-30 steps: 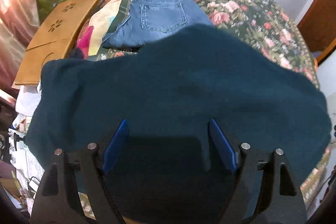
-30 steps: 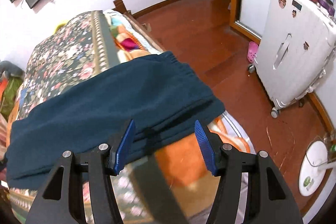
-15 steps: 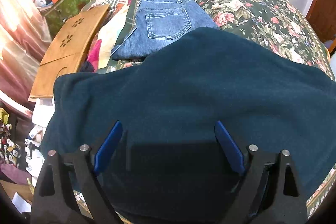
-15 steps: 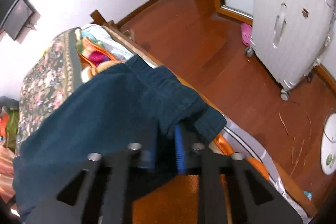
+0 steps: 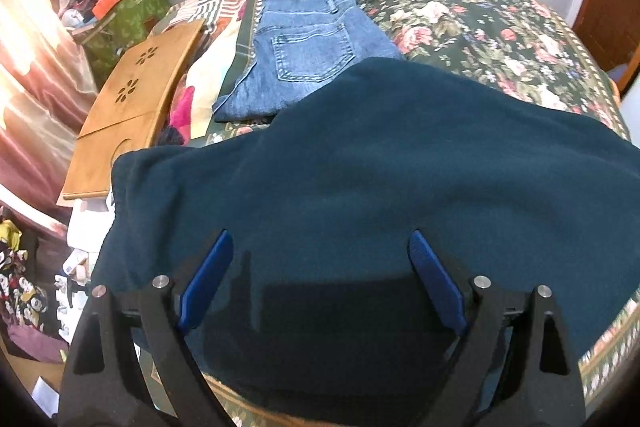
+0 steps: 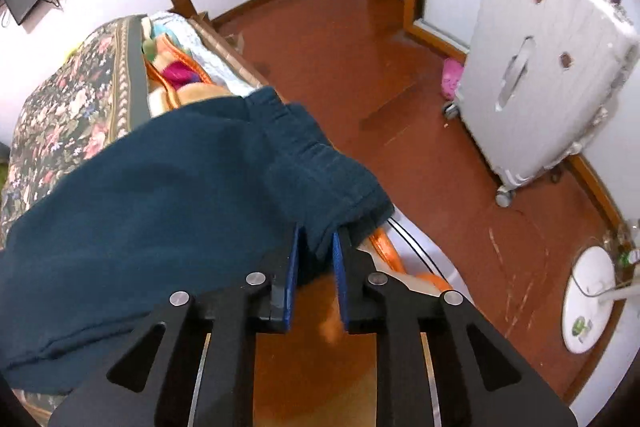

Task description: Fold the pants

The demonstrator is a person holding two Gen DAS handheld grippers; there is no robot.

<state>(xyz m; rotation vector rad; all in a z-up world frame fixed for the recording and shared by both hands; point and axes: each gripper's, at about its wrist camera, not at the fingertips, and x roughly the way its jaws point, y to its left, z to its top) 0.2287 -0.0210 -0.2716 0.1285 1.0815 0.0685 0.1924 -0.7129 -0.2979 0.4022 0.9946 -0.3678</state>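
Dark teal pants (image 5: 400,155) lie spread across the near edge of the floral bedspread (image 5: 460,15). My left gripper (image 5: 320,237) hangs open just over the pants near their left end, its blue pads wide apart and nothing gripped. In the right wrist view the pants (image 6: 160,195) reach to the bed's corner, where their elastic waistband (image 6: 320,163) is bunched up. My right gripper (image 6: 317,233) pinches a fold of the waistband corner between its blue pads. Its jaws are opening slightly, with the fabric still squeezed between them.
Folded blue jeans (image 5: 308,55) lie on the bed behind the pants. A wooden board (image 5: 132,99) and piled clutter sit to the left. Beyond the bed's right edge are the red wooden floor (image 6: 360,47), a white suitcase (image 6: 540,75) and a round white fan base (image 6: 588,299).
My right gripper went from open above the waistband corner to closed on it, and the fabric there bunched up. The left jaws spread a little wider; the left view turned slightly.
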